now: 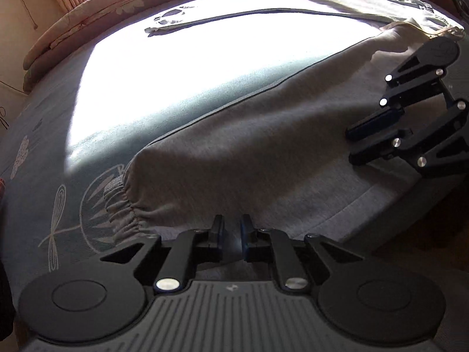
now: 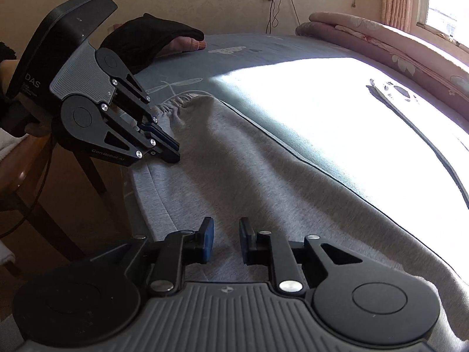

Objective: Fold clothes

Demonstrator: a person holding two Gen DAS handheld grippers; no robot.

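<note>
The right hand-held gripper (image 2: 225,242) hangs low over grey sweatpants (image 2: 249,176) spread on a bed (image 2: 249,58) with a blue-green patterned cover, its blue-padded jaws a narrow gap apart with only flat cloth showing between them. Farther up on the left, the left hand-held gripper (image 2: 173,151) sits at the near edge of the pants just below the gathered cuff (image 2: 176,104), jaws almost together, though whether they pinch the cloth is unclear. Folded quilts (image 2: 366,38) lie along the far side under a sunlit window (image 2: 445,14), a wooden chair (image 2: 44,176) stands left of the bed, and a black-gloved hand (image 2: 152,42) rests on the cover behind the left tool.
</note>
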